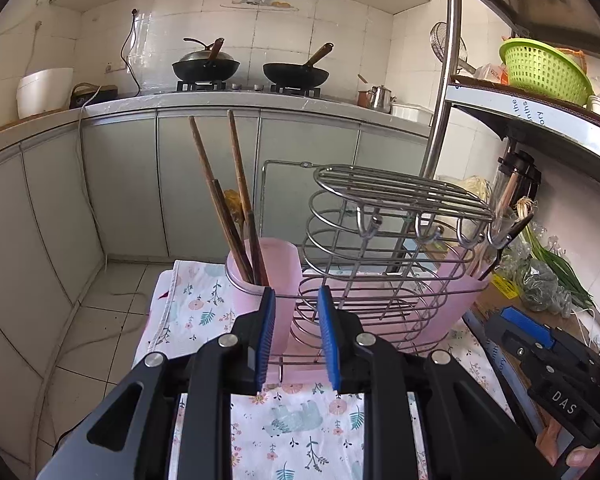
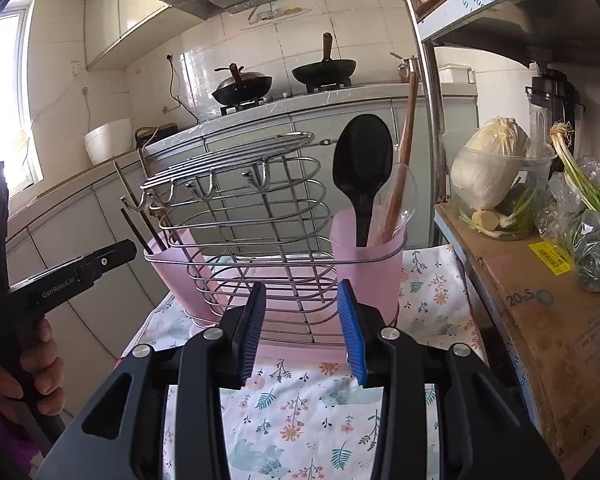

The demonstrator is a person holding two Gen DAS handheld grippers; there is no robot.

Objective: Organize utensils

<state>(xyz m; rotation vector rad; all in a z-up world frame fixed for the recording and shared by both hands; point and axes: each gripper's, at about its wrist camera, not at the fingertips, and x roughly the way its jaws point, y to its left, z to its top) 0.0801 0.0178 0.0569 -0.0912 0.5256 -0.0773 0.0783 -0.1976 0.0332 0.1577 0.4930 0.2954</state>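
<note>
The left tongs (image 1: 296, 332) and the right tongs (image 2: 302, 330) both stand apart with nothing between their blue pads, held just in front of the silver wire utensil rack (image 2: 244, 216). The rack sits on the floral cloth covering the bench (image 2: 300, 412). Its left pink plastic cup (image 1: 260, 280) holds the brown wooden chopsticks (image 1: 220, 200). Its right pink plastic cup (image 2: 370, 268) holds the black plastic spoon (image 2: 362, 168), a clear plastic spoon (image 2: 406, 196) and a brown wooden stick (image 2: 402, 152), all upright.
</note>
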